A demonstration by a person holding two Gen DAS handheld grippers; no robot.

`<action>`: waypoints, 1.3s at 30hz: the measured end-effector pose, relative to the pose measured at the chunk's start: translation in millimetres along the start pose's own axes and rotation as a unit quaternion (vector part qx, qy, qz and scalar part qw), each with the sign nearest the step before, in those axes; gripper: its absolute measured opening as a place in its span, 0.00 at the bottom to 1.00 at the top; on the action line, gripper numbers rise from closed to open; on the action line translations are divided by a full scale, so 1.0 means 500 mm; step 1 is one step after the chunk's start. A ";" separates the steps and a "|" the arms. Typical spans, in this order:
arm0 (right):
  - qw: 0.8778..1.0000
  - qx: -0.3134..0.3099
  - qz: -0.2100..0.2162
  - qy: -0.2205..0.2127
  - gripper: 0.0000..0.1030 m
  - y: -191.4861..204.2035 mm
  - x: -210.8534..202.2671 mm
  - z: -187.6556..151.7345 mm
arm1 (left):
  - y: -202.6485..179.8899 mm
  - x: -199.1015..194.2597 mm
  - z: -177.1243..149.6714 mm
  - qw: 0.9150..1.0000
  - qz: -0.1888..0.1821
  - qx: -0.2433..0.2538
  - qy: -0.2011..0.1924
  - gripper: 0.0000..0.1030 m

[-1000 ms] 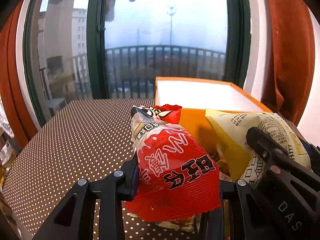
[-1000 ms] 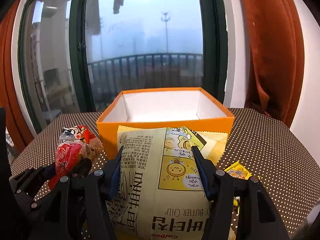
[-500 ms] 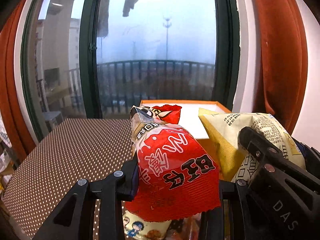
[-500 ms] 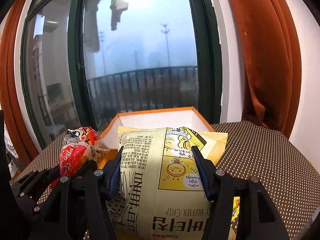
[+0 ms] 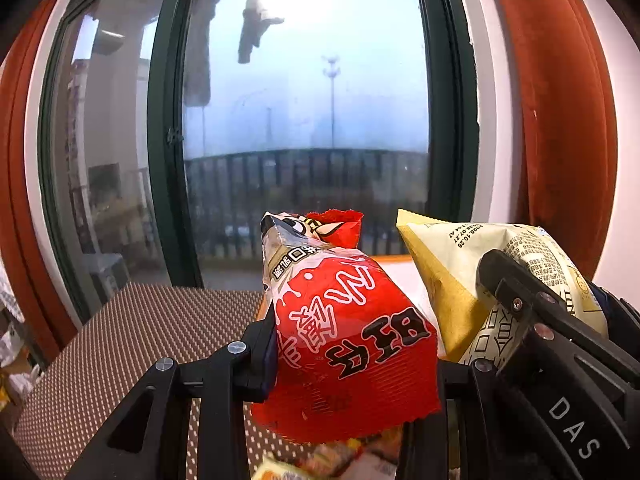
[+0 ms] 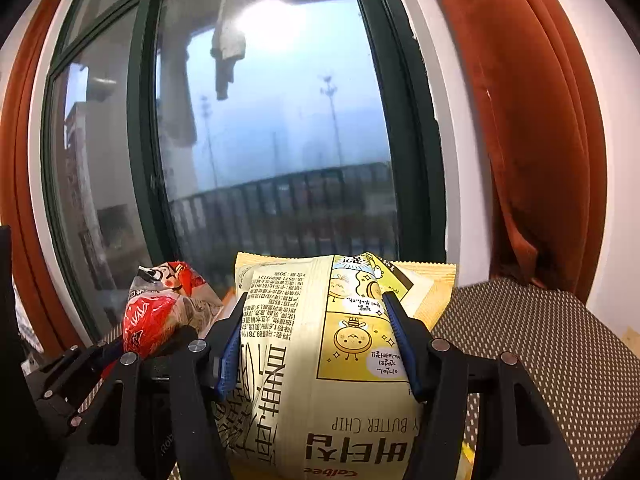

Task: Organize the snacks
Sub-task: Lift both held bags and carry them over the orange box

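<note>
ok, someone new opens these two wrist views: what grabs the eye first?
The red snack bag clamped in the left gripper, filling the left view's centre. Next, the pale yellow butter chip bag gripped in the right gripper. Behind both, a big green-framed window flanked by rust-orange curtains.

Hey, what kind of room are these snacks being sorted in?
Probably a room in a flat, several floors up: a tall green-framed window onto a railed balcony, rust-red curtains, and a dotted tablecloth.

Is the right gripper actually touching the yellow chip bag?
Touching. In the right wrist view the right gripper has both fingers pressed into the sides of the yellow chip bag, denting it.
</note>
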State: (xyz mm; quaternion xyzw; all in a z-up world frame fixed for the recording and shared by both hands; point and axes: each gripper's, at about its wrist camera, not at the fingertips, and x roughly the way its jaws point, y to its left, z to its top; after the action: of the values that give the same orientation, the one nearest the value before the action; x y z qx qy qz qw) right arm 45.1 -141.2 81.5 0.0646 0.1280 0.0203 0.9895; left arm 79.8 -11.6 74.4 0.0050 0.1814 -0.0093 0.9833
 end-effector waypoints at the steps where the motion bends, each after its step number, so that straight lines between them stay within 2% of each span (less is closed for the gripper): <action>1: 1.000 0.001 0.003 -0.003 0.63 -0.001 0.004 0.008 | -0.001 0.004 0.011 1.000 0.003 -0.001 -0.004 0.36; 8: 1.000 0.013 0.003 -0.007 0.63 -0.005 0.065 0.061 | -0.002 0.064 0.081 1.000 0.006 -0.011 0.000 0.36; 13: 1.000 0.013 -0.002 -0.003 0.63 -0.010 0.105 0.081 | -0.020 0.104 0.107 1.000 0.016 0.010 -0.002 0.35; 17: 1.000 0.022 -0.011 0.008 0.63 -0.014 0.156 0.095 | -0.031 0.154 0.117 1.000 0.022 0.014 0.011 0.35; 20: 0.999 0.026 -0.010 0.025 0.63 -0.023 0.198 0.095 | -0.034 0.200 0.110 0.999 0.027 0.014 0.031 0.35; 22: 0.999 0.026 -0.012 0.041 0.63 -0.029 0.229 0.089 | -0.032 0.242 0.096 0.998 0.030 0.008 0.058 0.36; 26: 0.996 0.013 -0.039 0.080 0.63 -0.037 0.298 0.068 | -0.033 0.318 0.068 0.994 0.014 -0.012 0.112 0.35; 29: 0.993 0.004 -0.052 0.102 0.63 -0.040 0.337 0.052 | -0.035 0.361 0.053 0.990 0.015 -0.015 0.137 0.35; 39: 0.984 -0.014 -0.018 0.175 0.63 -0.049 0.440 0.000 | -0.055 0.452 -0.001 0.979 0.038 0.000 0.198 0.36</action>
State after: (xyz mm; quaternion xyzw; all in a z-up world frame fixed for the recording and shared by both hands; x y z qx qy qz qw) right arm 258.2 -152.8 23.0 0.0442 0.2999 0.0155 0.9528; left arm 290.2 -43.0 -6.9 0.0132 0.3721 0.0297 0.9276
